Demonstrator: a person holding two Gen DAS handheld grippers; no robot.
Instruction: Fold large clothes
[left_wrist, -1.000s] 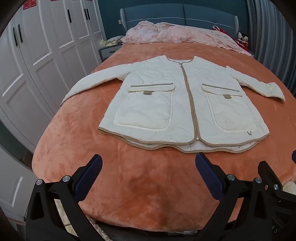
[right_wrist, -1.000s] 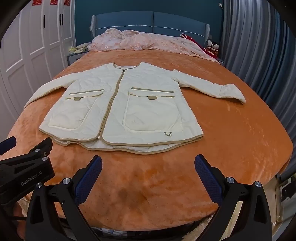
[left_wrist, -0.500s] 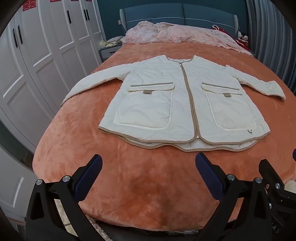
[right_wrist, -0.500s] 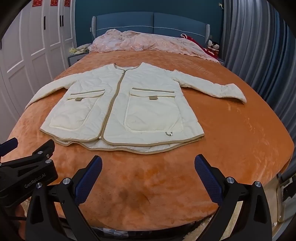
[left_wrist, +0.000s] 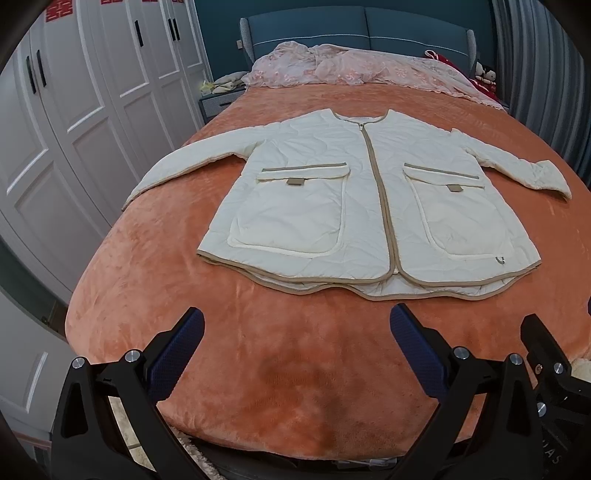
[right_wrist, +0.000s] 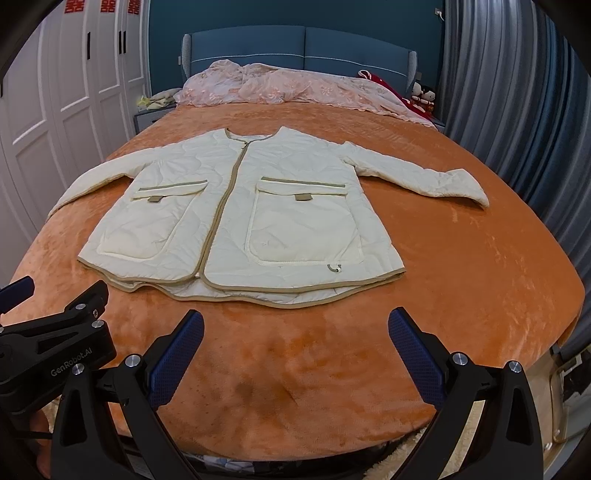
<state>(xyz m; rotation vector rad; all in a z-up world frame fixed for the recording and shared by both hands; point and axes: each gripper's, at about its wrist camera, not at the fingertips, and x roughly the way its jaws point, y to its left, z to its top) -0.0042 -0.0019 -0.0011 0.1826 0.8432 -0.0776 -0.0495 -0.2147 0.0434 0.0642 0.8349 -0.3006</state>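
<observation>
A cream quilted jacket (left_wrist: 369, 206) with tan trim and two front pockets lies flat, front up and zipped, on an orange bedspread (left_wrist: 277, 350); both sleeves are spread out to the sides. It also shows in the right wrist view (right_wrist: 240, 218). My left gripper (left_wrist: 295, 347) is open and empty, held above the bed's near edge, short of the jacket's hem. My right gripper (right_wrist: 295, 347) is open and empty too, beside the left one, also short of the hem. The left gripper's body shows in the right wrist view (right_wrist: 51, 354).
A pink quilt (left_wrist: 362, 66) is heaped at the blue headboard (left_wrist: 362, 26). White wardrobes (left_wrist: 74, 110) stand close on the left, grey curtains (right_wrist: 517, 110) on the right. A nightstand (left_wrist: 218, 103) sits by the headboard. The orange bedspread (right_wrist: 480, 277) surrounds the jacket.
Both views have crept slightly forward toward the jacket. Both grippers have stayed open and empty.
</observation>
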